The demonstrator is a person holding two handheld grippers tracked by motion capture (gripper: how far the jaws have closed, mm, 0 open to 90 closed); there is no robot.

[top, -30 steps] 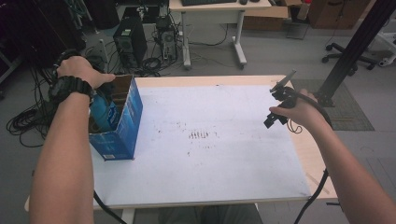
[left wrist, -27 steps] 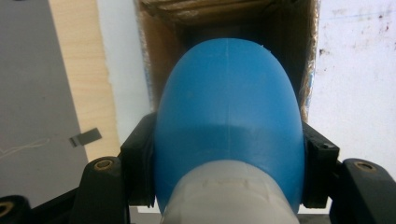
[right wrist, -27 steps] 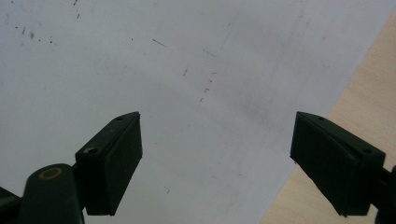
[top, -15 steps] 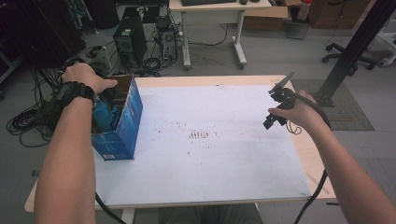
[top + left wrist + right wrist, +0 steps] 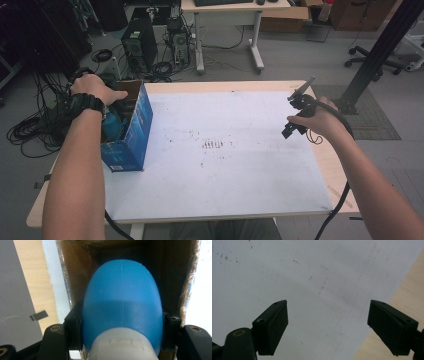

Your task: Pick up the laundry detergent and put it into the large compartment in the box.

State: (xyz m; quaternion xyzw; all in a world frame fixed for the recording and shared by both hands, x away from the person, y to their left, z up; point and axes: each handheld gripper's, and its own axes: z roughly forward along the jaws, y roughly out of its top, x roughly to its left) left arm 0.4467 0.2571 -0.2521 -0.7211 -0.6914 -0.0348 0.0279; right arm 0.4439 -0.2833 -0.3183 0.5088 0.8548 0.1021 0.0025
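A blue cardboard box (image 5: 131, 131) stands open at the table's left edge. My left gripper (image 5: 122, 325) reaches down into it under the person's left hand (image 5: 92, 87). Its jaws are shut on a blue plastic bottle (image 5: 122, 300) with a white cap (image 5: 120, 345), one pad on each side. The bottle points into the box's brown inside (image 5: 75, 277) and shows as a teal patch (image 5: 112, 126) from above. My right gripper (image 5: 295, 119) hovers over the right part of the white sheet (image 5: 225, 115). In the right gripper view it (image 5: 328, 325) stands open with nothing between the fingers.
The white sheet (image 5: 287, 270) covers most of the wooden table (image 5: 332, 170), with small dark marks (image 5: 215, 145) at its middle. The bare wood strip (image 5: 407, 290) lies just right of the right gripper. Beyond the table are computer towers (image 5: 135, 42), cables and a desk.
The left hand has sunk a little deeper into the blue box with the bottle. The right hand has kept still.
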